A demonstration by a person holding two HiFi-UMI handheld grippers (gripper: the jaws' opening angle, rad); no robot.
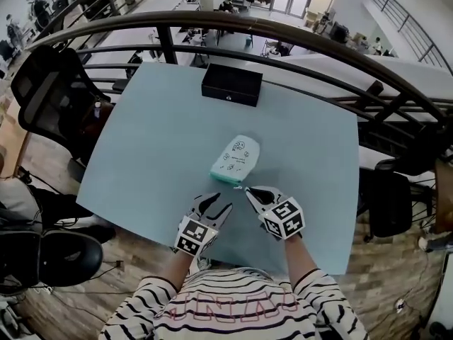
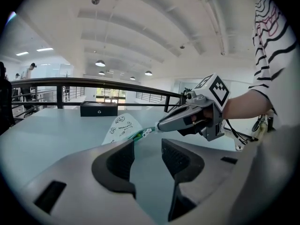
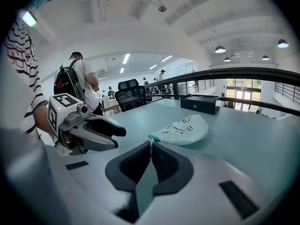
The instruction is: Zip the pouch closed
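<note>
**Head view, with both gripper views.** The pouch [image 1: 237, 158] is lying flat on the pale blue worktop [image 1: 141, 133], just beyond the two grippers. Its long axis is running away from the person and leaning slightly to the right. Its teal zip edge [image 1: 226, 177] is forming the near short end and is running crosswise, left to right, in front of the person.

The right gripper [image 1: 253, 193] is sitting at the right-hand end of that edge and is the nearer of the two to the zipper pull [image 1: 238, 188]. In its own view the jaws are pressing together. The small white pull and the teal corner of the pouch are lying right at their tips, so the gripper appears to be pinching the pull.

The left gripper [image 1: 214, 205] is hanging just short of the left part of the zip edge, apart from the pouch. Its jaws are standing spread, with only bare worktop showing between them.

A black box [image 1: 232, 83] is resting well beyond the pouch at the far edge of the worktop, clear of the work.

Judgement: any remaining travel is lying along the near edge, across the person. With the pull already at the right-hand end, the zip is probably close to the end of its run. The pouch is not being steadied by the free gripper.
</note>
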